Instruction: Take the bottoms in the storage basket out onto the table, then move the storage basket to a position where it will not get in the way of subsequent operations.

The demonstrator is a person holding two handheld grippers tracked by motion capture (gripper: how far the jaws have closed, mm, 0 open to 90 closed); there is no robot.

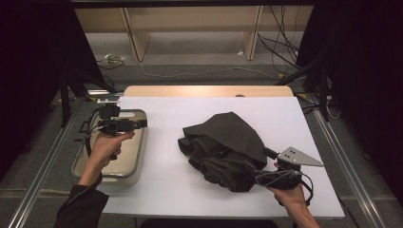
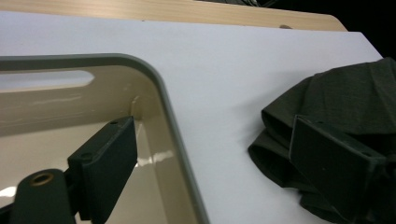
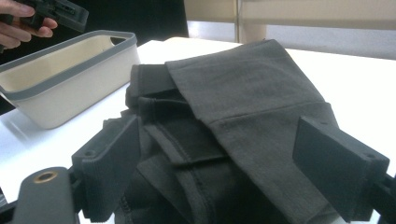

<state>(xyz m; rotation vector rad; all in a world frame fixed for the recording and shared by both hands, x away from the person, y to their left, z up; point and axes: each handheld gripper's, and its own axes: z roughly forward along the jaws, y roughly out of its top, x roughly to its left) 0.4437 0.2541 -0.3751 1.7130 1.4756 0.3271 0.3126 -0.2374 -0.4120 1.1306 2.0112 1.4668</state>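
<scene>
A dark grey cloth [image 1: 223,149], woven and with stitched seams, lies crumpled in soft folds on the white table [image 1: 190,118], right of the middle. Its long axis runs from the far left to the near right. The right gripper [image 1: 252,167] rests at its near right end, jaws wide apart with folds between them, not pressing. The left gripper [image 1: 142,123] hovers over the beige plastic tub [image 1: 140,147] with rounded corners and a grey rim, jaws open and holding nothing.
</scene>
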